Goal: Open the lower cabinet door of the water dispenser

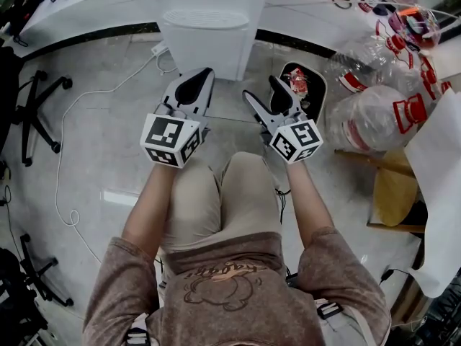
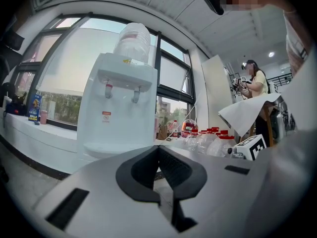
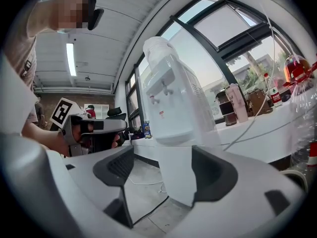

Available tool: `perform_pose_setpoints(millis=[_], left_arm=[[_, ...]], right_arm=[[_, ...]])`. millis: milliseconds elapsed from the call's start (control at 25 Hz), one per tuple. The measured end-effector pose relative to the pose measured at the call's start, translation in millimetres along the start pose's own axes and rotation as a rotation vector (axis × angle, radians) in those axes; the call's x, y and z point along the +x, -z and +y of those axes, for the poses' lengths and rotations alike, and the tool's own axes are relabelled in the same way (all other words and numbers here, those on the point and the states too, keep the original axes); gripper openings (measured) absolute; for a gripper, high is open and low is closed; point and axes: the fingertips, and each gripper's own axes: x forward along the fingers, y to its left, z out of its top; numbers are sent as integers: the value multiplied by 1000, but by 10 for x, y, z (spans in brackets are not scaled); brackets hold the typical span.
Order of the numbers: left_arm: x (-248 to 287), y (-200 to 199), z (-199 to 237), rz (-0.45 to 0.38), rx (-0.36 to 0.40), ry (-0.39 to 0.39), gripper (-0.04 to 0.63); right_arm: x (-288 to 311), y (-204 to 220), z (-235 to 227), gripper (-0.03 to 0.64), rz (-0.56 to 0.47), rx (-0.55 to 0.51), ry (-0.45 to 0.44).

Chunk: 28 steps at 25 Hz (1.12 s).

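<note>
Closest in, the person is crouched or sitting low with knees up, and both arms are out in front, held level. The left tongs (image 1: 207, 75) are clenched with nothing in them. In the left gripper view the two pads meet tip to tip, so I'd guess that hand is just parked out of the way. The right tongs (image 1: 261, 91) are spread wide and also empty. In the right gripper view the gap frames the bottom half of the dispenser (image 3: 171, 108), which is well short of the pads. To me that looks like lining up a grab, with that hand picked for the job.

Past the tongs there's bare floor (image 1: 108, 143) with a white cable (image 1: 66, 146) snaking across it. The dispenser stands on the floor, backed up against the white counter (image 1: 94, 6), with a jug (image 2: 132, 41) upside down on top. The door (image 1: 205, 55) is the flat panel under the drip tray. It looks shut, and I can't spot a handle from here. A heap of empty bottles (image 1: 374, 114) sits off to the right, clear of the reach.
</note>
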Motion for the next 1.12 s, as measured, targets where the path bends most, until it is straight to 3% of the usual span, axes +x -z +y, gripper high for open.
perform_pose_setpoints(millis=[200,1120], left_arm=[[-14,33,-7,8,4,-3,12],[159,141,74,42,-12,29,12]], right_arm=[[130,115,-71,385,28,-4,-19],[1155,537,-1109,396,155,-75,55]])
